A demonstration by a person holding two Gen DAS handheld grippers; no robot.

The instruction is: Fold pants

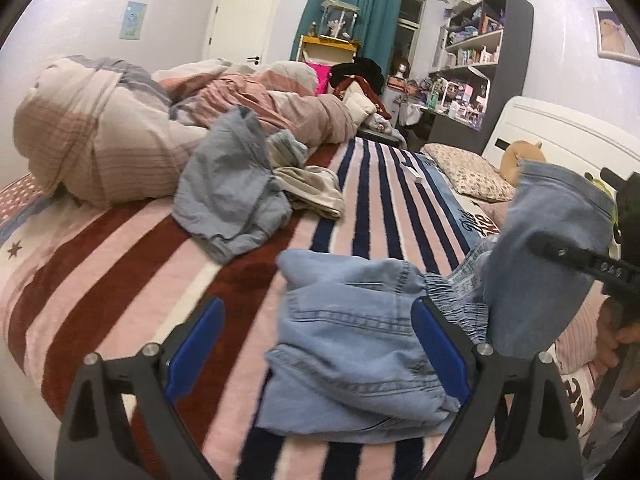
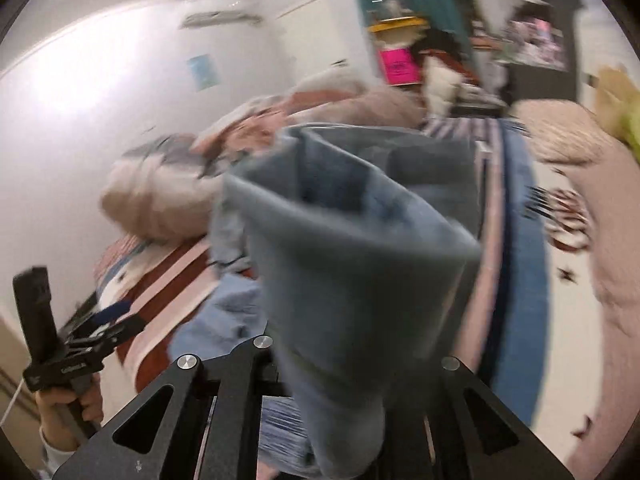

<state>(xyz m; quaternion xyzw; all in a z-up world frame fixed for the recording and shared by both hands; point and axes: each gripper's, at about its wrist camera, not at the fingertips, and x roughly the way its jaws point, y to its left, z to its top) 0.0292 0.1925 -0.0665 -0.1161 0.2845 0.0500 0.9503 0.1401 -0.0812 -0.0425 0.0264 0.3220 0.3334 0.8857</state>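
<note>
Denim, soft and limp but weighty at its seams: the pale blue pants (image 1: 360, 344) lie bunched on the striped bed (image 1: 120, 264), between the wide-open jaws of the left gripper (image 1: 316, 344), while the right gripper (image 2: 344, 412) appears clamped on one leg lifted clear — its jaws hidden by cloth. The elastic waistband looks the surest hold. Crumpled grey clothes (image 1: 232, 192) and a heaped duvet (image 1: 104, 136) crowd the left; open stripes remain between.

Bare striped blanket (image 1: 120, 264) left, rumpled duvet (image 1: 100, 140) and grey garment (image 1: 228, 196) blocking beyond
</note>
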